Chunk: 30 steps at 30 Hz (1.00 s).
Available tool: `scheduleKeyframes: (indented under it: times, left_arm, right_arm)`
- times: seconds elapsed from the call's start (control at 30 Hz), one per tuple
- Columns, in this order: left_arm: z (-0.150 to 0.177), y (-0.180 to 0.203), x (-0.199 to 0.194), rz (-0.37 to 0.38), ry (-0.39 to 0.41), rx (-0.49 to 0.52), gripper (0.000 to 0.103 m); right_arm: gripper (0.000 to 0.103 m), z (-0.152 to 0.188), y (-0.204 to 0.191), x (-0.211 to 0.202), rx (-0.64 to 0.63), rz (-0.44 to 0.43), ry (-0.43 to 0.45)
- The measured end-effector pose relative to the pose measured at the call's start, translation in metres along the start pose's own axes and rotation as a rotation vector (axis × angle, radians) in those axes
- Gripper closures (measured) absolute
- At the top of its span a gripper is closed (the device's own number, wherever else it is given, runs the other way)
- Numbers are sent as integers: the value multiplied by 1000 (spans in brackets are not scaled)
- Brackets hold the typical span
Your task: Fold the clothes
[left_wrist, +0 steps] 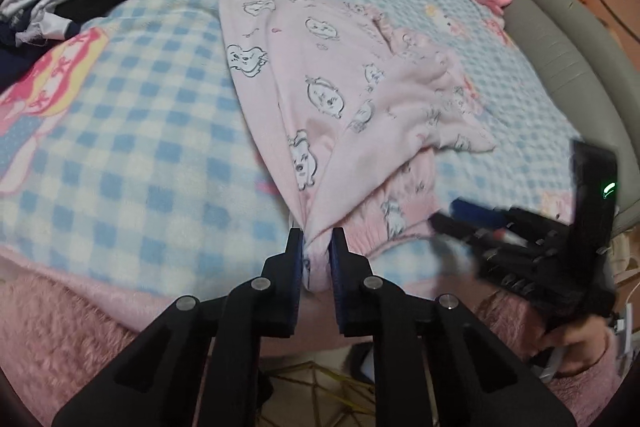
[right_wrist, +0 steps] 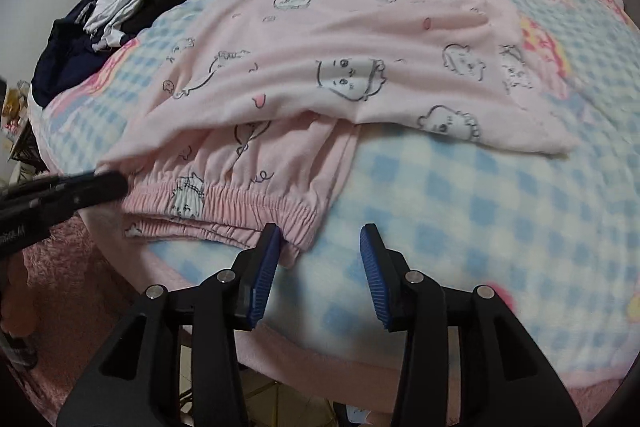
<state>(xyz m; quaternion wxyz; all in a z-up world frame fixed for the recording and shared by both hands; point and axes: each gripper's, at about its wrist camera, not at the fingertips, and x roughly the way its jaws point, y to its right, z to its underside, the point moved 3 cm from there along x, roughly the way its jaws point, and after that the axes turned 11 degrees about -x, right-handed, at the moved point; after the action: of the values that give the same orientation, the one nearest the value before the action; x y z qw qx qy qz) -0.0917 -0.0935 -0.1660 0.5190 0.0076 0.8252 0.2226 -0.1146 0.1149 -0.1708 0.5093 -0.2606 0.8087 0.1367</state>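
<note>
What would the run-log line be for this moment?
left gripper: shut on pink pajama pants | right gripper: open by waistband | surface: checked blanket

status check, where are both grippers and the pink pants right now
Left gripper shut on pink pants, fabric bunched at near edge. Right gripper open beside the waistband. Pants partly folded on checkered blanket. Nothing in the way.
</note>
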Motion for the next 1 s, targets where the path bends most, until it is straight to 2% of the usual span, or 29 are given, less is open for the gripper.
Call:
scheduleKeyframes:
  times: [0.07, 0.13, 0.2, 0.23, 0.27, 0.3, 0.37, 0.43, 0.5, 0.63, 0.73, 0.83, 0.9, 1.0]
  left_arm:
    - [-1, -2, -4, -19, 17, -6, 85]
    - [-5, -3, -11, 30, 49, -21, 85]
    - [-7, 5, -15, 56, 75, 17, 85]
    - [-7, 10, -14, 59, 76, 44, 85]
    - [-7, 12, -7, 25, 57, 66, 85]
    - [-7, 12, 3, -41, 26, 83, 85]
    - [-8, 6, 12, -121, -6, 88, 83]
    - [-9, 3, 6, -137, 4, 72, 77]
    - [-12, 14, -6, -143, 39, 101, 71]
    - [-25, 71, -2, -59, 59, 245, 70]
    - [-29, 125, 25, -11, 38, 356, 67]
    - [-32, 184, 61, 13, 4, 453, 65]
    - [-30, 216, 79, 45, -16, 493, 52]
    - [-24, 252, 102, 103, -62, 530, 48]
  right_arm:
    - [62, -6, 1, -15, 26, -47, 67]
    - [62, -13, 2, -24, 52, -102, 125]
    - [62, -20, -1, -17, 45, -111, 120]
    - [62, -19, -3, -8, 34, -91, 86]
    - [62, -17, -2, 3, 26, -63, 38]
    - [62, -14, -1, 12, 28, -47, 6]
    - [62, -6, 3, 20, 64, -54, -7]
    - [62, 3, 14, 7, 118, -94, 30]
    - [62, 10, 29, -13, 161, -78, 74]
    - [61, 17, 78, -42, 271, 42, 115]
    - [61, 21, 120, -51, 354, 94, 121]
    - [61, 31, 154, -57, 416, 106, 127]
    - [61, 39, 168, -55, 453, 106, 124]
    - [61, 51, 186, -50, 506, 102, 114]
